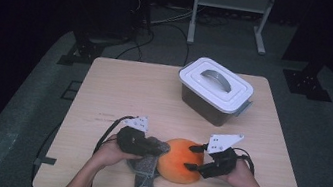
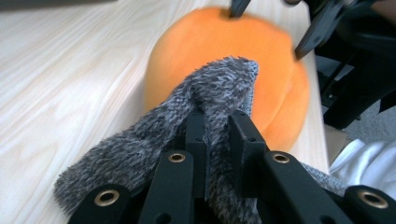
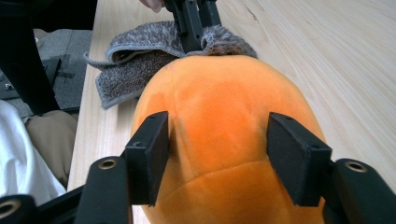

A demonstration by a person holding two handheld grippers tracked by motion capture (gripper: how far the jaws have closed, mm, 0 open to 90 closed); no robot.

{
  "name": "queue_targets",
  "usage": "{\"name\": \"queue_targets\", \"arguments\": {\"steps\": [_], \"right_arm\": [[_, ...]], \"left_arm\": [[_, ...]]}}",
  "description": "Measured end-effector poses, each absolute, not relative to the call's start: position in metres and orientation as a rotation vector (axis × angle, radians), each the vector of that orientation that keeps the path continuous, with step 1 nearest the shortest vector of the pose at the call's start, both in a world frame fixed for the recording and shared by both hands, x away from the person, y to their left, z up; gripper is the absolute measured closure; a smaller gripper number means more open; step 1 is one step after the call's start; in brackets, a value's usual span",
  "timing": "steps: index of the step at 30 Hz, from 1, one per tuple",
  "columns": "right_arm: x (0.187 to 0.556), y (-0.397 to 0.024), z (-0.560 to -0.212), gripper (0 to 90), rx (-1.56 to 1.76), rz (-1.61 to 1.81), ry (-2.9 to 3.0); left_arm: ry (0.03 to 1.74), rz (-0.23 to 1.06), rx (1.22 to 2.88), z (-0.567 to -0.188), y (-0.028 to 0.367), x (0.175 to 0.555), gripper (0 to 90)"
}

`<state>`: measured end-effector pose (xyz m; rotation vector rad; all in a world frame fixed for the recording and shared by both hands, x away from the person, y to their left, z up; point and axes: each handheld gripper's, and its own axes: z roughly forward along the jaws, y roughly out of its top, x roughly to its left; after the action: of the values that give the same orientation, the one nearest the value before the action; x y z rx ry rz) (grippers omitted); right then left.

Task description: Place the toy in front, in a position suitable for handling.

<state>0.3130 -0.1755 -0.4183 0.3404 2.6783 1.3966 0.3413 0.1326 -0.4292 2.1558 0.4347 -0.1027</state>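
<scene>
- One orange plush ball [image 1: 179, 160] sits at the table's [image 1: 119, 91] six o'clock edge.
- One grey cloth [image 2: 196, 116] lies at its nine o'clock, pinched tight by the left gripper [image 2: 217, 128].
- The right gripper [image 3: 217, 158] straddles the ball, jaws wide; its pads seem clear of it.
- One lidded box [image 1: 214, 90] at one o'clock.

Plush toy [image 1: 179, 160] on table [image 1: 120, 86], near front edge, about mid-width. Cloth [image 1: 145, 168] just left of toy, touching it, reaching toward front edge. Lidded container [image 1: 214, 92] well behind toy, near back edge, right of centre. Left gripper [image 1: 158, 148] left of toy, right gripper [image 1: 195, 158] right of it.
</scene>
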Motion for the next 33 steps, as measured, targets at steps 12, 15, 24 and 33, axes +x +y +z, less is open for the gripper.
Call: {"name": "queue_targets", "arguments": {"steps": [12, 15, 24, 33], "right_arm": [[0.311, -0.169, -0.420, 26.0, 0.392, 1.398, 2.654], [0.311, -0.167, -0.419, 22.3, 0.379, 1.372, 2.657], [0.322, -0.183, -0.429, 20.9, 0.469, 1.353, 2.686], [0.313, -0.171, -0.416, 57.0, 0.396, 1.334, 2.602]], "left_arm": [[0.296, -0.057, 2.120, -0.394, 0.112, 0.325, 79.2], [0.315, -0.049, 2.165, -0.403, 0.110, 0.326, 79.3], [0.422, -0.085, 2.129, -0.419, 0.131, 0.340, 79.5], [0.377, 0.020, 2.095, -0.385, 0.128, 0.328, 79.4]]}}
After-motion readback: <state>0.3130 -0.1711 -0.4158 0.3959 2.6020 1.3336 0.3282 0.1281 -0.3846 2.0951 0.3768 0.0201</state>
